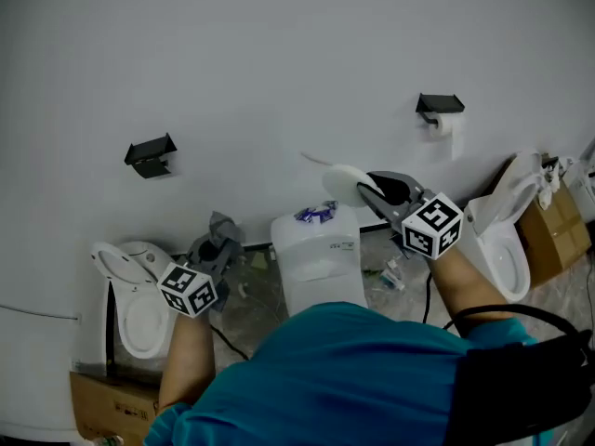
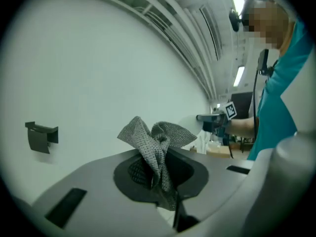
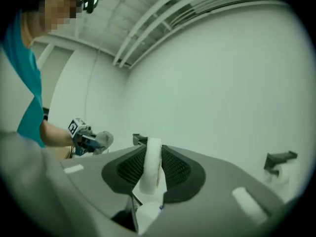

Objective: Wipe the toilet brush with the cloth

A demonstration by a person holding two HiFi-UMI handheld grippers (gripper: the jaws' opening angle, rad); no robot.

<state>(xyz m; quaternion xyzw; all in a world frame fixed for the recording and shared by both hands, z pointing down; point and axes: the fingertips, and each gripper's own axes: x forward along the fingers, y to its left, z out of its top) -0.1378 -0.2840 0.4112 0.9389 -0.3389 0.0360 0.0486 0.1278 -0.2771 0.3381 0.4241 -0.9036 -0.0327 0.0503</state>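
Observation:
My right gripper (image 1: 370, 190) is shut on the white toilet brush (image 1: 342, 182), held up in front of the wall at middle right. In the right gripper view a curved white part of the brush (image 3: 150, 162) stands clamped between the dark pads (image 3: 175, 169). My left gripper (image 1: 219, 238) is shut on a grey mesh cloth (image 1: 221, 223), lower and to the left, apart from the brush. In the left gripper view the cloth (image 2: 157, 142) bunches up out of the jaws, and the right gripper (image 2: 215, 122) shows far off at right.
A white cistern (image 1: 316, 249) stands between the two grippers. Toilet bowls sit at left (image 1: 139, 314) and right (image 1: 502, 240). On the wall are a black bracket (image 1: 151, 154) and a paper roll holder (image 1: 440, 110). Cardboard boxes (image 1: 558, 221) stand at far right.

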